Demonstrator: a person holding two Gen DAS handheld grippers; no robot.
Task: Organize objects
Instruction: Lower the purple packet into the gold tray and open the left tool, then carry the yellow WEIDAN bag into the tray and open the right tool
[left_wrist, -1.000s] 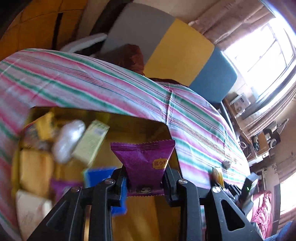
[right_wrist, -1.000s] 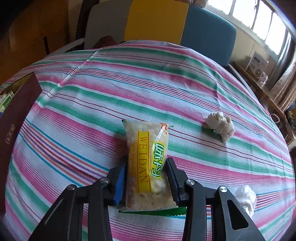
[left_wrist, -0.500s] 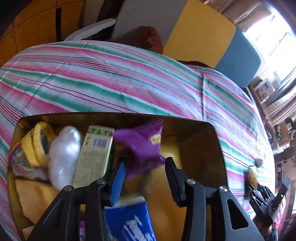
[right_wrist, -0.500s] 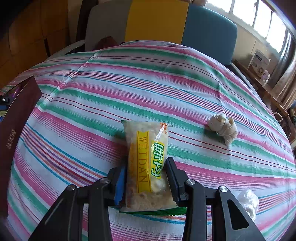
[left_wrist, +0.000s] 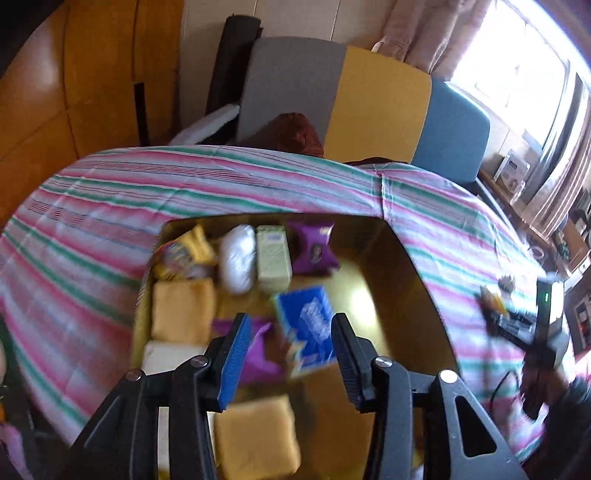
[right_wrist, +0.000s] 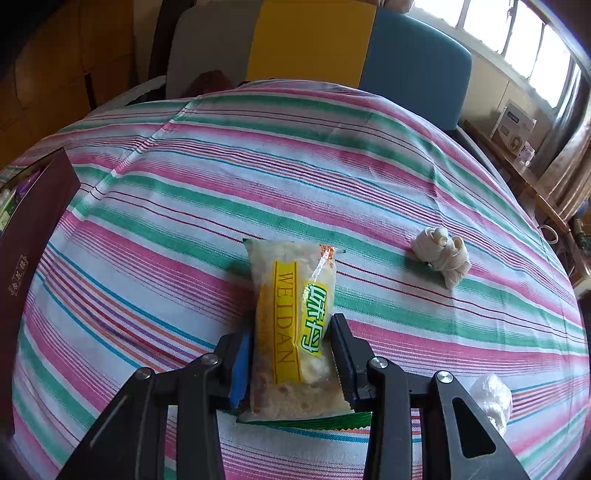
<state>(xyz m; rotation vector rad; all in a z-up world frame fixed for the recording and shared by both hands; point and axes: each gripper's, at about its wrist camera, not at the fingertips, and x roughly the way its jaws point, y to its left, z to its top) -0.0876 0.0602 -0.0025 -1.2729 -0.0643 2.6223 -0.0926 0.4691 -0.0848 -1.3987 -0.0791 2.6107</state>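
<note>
Purple packet (left_wrist: 314, 248) dropped in box (left_wrist: 413, 266); left jaws open, right jaws gripping WEIDAN packet (right_wrist: 291, 317).

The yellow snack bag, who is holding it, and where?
The right hand-held gripper pinches the yellow snack bag by its near end, one finger on each long side. The left hand-held gripper holds nothing.
</note>
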